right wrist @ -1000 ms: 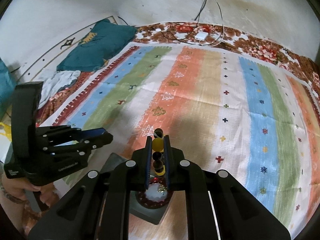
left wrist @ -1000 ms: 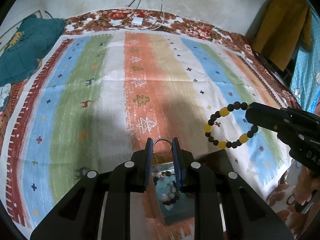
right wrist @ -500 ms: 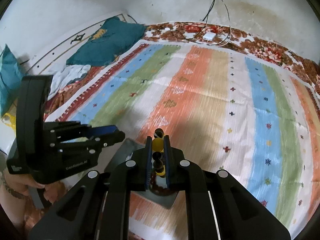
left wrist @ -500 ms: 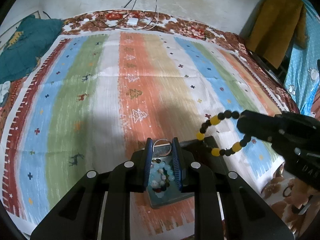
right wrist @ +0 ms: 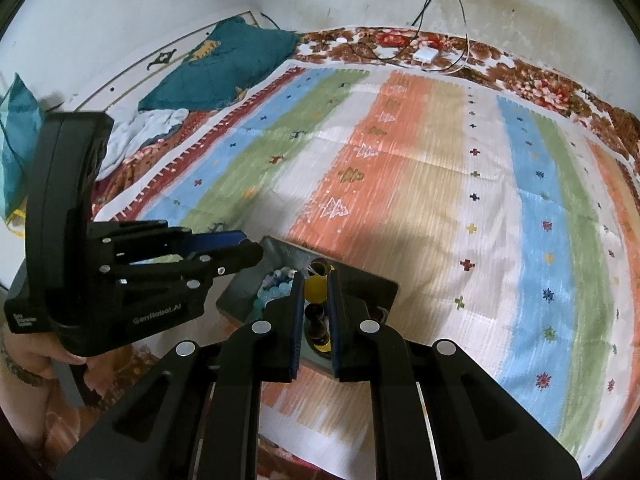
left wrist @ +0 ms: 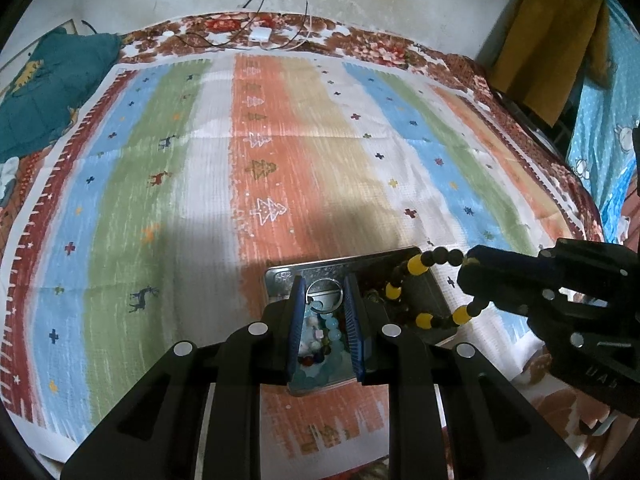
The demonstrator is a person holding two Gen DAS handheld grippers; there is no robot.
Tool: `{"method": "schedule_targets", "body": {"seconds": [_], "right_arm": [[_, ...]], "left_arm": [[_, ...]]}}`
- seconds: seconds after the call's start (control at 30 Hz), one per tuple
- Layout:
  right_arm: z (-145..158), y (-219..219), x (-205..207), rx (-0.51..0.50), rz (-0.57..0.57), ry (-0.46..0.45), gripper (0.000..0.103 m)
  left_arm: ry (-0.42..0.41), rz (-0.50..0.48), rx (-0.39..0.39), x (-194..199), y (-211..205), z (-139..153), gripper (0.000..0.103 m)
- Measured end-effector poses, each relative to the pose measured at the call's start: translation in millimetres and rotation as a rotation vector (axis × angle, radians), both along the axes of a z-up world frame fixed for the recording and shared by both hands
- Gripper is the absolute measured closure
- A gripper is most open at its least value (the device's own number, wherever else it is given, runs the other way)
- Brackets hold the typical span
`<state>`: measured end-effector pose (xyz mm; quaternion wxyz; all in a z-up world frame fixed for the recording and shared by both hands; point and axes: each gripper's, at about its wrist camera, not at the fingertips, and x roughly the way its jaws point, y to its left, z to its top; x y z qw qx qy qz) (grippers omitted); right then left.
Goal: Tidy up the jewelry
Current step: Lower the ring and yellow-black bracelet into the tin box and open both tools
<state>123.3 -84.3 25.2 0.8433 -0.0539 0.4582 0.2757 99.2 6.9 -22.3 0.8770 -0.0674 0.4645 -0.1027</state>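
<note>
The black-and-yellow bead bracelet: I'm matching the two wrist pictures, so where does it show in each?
Left wrist view: the bracelet hangs at right of centre from the right gripper, over the metal tray.
Right wrist view: only a few of its beads show, low at centre, between the right gripper's fingers.
Shared landmark: the metal tray on the striped cloth.

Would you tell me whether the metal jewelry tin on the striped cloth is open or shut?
Open: the grey metal jewelry tin has no lid over it, and pale blue beads show inside, below the left gripper.
</note>
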Motion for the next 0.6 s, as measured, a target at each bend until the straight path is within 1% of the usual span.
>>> {"method": "schedule_targets", "body": {"seconds": [0.1, 0.13, 0.17, 0.2, 0.23, 0.27, 0.3, 0.33, 0.37, 0.43, 0.5, 0.53, 0.57, 0.6], "right_arm": [[-5, 0, 2, 0.005, 0.003, 0.022, 0.091], [-7, 0, 4, 0.006, 0.005, 0.034, 0.091], [-10, -1, 5, 0.006, 0.0, 0.048, 0.091], [-13, -2, 7, 0.004, -0.009, 0.058, 0.091], [-14, -2, 8, 0.0, -0.015, 0.062, 0.09], [-15, -4, 9, -0.005, -0.021, 0.065, 0.085], [-15, -5, 10, -0.009, -0.027, 0.064, 0.065], [-15, -7, 10, -0.015, -0.036, 0.054, 0.055], [-13, -8, 9, -0.023, -0.04, 0.041, 0.051], [-12, -9, 8, -0.039, -0.043, 0.025, 0.05], [-12, -12, 8, -0.037, -0.054, 0.016, 0.041], [-12, -14, 7, -0.032, -0.062, 0.017, 0.04], [-13, -16, 8, -0.031, -0.066, 0.019, 0.039], [-14, -17, 7, -0.029, -0.068, 0.022, 0.034]], "left_arm": [[0.003, 0.002, -0.001, 0, 0, -2, 0.083], [0.008, 0.003, -0.004, 0, 1, -3, 0.081], [0.017, 0.011, -0.004, 2, 2, -6, 0.073], [0.021, 0.02, -0.003, 2, 4, -7, 0.063], [0.023, 0.033, 0.0, 3, 6, -8, 0.06], [0.021, 0.043, 0.007, 3, 7, -8, 0.059], [0.019, 0.05, 0.012, 4, 8, -7, 0.058], [0.014, 0.056, 0.017, 3, 9, -6, 0.055], [0.011, 0.061, 0.018, 3, 10, -5, 0.05], [0.008, 0.062, 0.015, 2, 12, -3, 0.045], [0.004, 0.061, 0.026, 1, 11, -3, 0.036], [0.0, 0.061, 0.031, 0, 11, -2, 0.034], [0.0, 0.062, 0.038, -1, 11, -2, 0.03], [0.002, 0.065, 0.044, -2, 10, -2, 0.025]]}}
